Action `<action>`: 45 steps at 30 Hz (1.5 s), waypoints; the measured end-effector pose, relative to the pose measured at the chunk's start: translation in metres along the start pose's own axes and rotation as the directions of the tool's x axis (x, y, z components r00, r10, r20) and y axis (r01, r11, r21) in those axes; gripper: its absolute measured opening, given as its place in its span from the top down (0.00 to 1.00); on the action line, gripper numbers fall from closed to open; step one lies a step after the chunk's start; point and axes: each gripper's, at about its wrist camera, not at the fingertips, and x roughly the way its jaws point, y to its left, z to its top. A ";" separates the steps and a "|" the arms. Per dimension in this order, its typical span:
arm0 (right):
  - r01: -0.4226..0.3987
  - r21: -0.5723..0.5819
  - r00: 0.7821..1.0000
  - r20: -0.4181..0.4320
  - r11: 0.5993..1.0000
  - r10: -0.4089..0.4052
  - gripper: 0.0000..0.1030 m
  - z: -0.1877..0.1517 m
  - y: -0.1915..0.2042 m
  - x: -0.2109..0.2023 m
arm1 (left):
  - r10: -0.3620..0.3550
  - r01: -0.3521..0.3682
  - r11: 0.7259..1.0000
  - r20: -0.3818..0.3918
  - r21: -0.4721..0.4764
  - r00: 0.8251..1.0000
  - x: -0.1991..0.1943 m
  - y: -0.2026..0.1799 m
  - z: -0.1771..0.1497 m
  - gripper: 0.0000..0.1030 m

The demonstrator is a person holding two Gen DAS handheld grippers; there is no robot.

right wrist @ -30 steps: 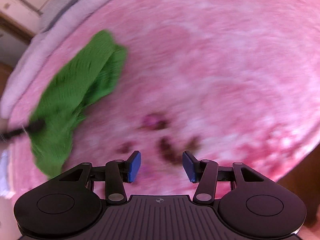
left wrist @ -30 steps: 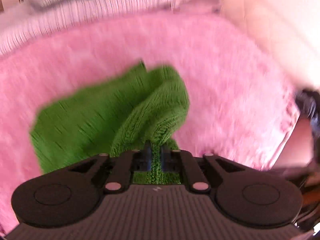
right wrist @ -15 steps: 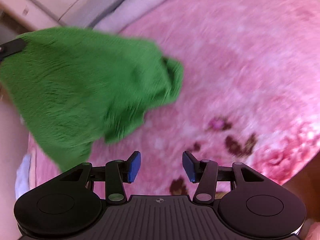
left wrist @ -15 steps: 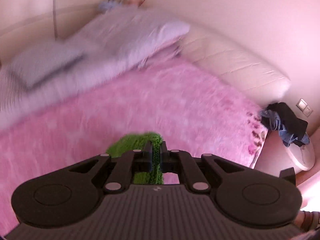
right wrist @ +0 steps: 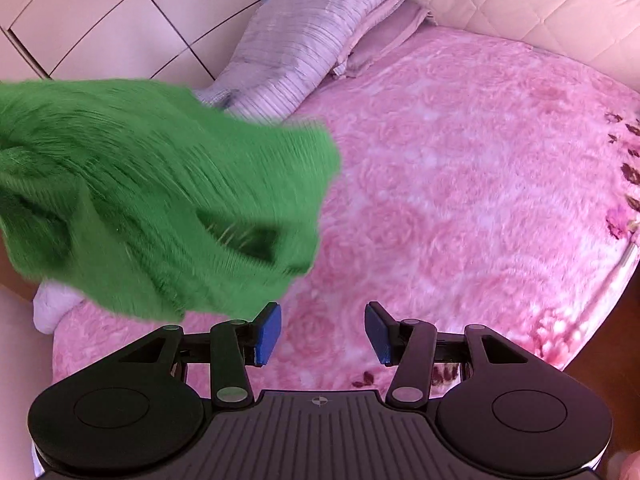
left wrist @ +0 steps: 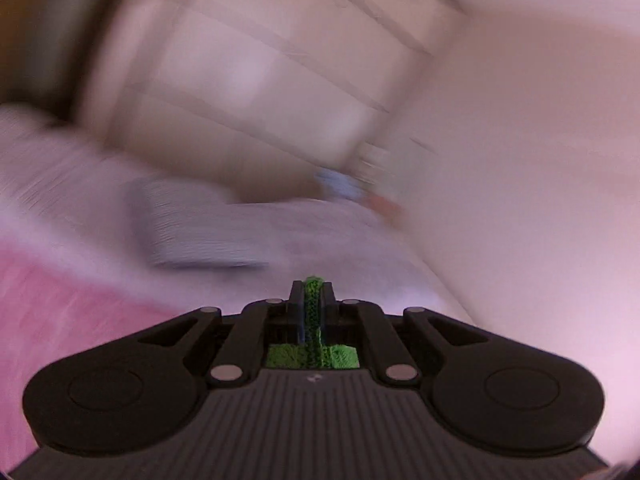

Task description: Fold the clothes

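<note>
A green knitted garment (right wrist: 160, 200) hangs in the air at the left of the right wrist view, above the pink bed cover (right wrist: 460, 200), blurred by motion. My left gripper (left wrist: 313, 292) pinches a narrow strip of that green knit (left wrist: 312, 320) between its pads; the jaws are opening very slightly while the fabric stays pressed between them. The rest of the garment is hidden below the gripper body in the left wrist view. My right gripper (right wrist: 323, 330) is open over the bed with nothing between its blue pads (right wrist: 269, 332), just right of the garment's lower edge.
Lilac striped pillows (right wrist: 312, 32) lie at the head of the bed against a cream padded headboard (right wrist: 540, 12). A pale wardrobe (right wrist: 100, 12) stands behind. A white cloth (right wrist: 52, 308) sits at the bed's left edge. The left wrist view is blurred, facing pillows (left wrist: 200, 232) and wardrobe (left wrist: 260, 80).
My left gripper has lifted the green garment off the bed and swung upward, so it now faces the wardrobe. The right gripper has risen, still open; the garment now hangs larger in its view.
</note>
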 end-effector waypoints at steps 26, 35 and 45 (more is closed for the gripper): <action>-0.117 0.090 0.900 -0.412 0.989 0.144 0.51 -0.163 0.023 0.151 | 0.390 -0.344 0.919 -0.574 0.193 0.720 0.034 0.255 -0.276 0.96; -0.167 0.632 0.883 -0.246 0.756 0.401 0.51 -0.226 0.004 0.234 | 0.372 -0.346 0.925 -0.548 0.155 0.749 0.045 0.282 -0.283 0.96; -0.284 0.287 0.909 -0.223 0.915 0.352 0.96 -0.141 0.003 0.152 | 0.336 -0.277 0.942 -0.548 0.189 0.766 0.048 0.277 -0.271 0.96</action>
